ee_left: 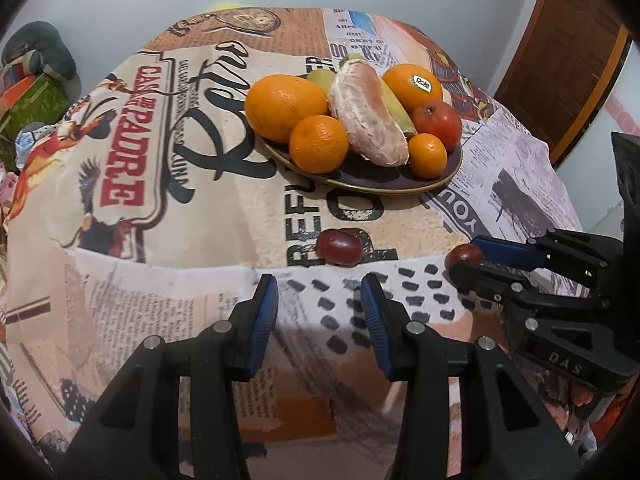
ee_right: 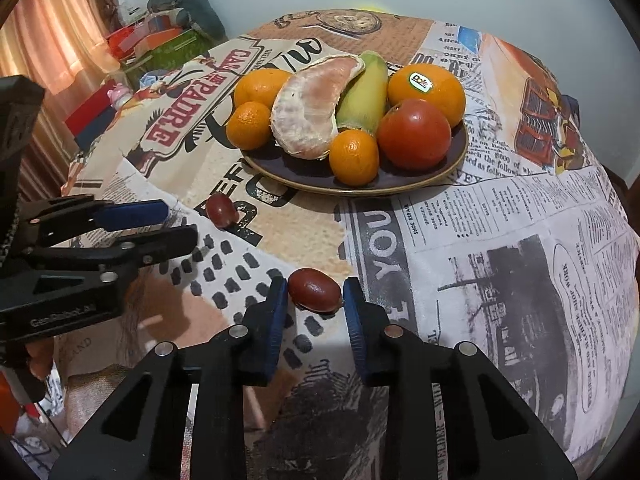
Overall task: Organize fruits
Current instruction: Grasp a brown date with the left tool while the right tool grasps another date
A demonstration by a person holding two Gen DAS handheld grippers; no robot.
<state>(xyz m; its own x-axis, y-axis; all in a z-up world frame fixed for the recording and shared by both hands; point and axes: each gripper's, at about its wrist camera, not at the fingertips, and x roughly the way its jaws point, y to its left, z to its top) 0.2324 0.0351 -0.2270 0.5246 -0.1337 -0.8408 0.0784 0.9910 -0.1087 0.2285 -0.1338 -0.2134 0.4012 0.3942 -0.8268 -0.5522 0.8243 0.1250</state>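
So we've got the right gripper [ee_right: 315, 304] with its jaws spread on either side of a small red grape [ee_right: 315, 290] near the front edge of the table, pads close to it but not squeezing yet as far as we can tell, so nothing is actually held. The left gripper [ee_left: 319, 304] is also spread wide and holding nothing, hovering over the tablecloth [ee_left: 160, 264] with the second grape [ee_left: 340, 247] lying just ahead of it. Both grapes sit loose on the cloth, well short of the plate [ee_right: 440, 172], which is already piled up with oranges [ee_right: 426, 88], tangerines, a tomato [ee_right: 414, 134], a peeled citrus wedge [ee_right: 308, 112] and something green. What worries us: a grape is round and slick, so if the jaws close off-centre it'll probably squirt out and roll, and it's near enough to the table edge that it could go over. Squeeze too hard and we'd guess it bursts. Then the plate's so full that a grape dropped on the pile could roll straight back off, so we'd aim for the bare rim at the front. The two grippers are also working close together, so a bump seems possible
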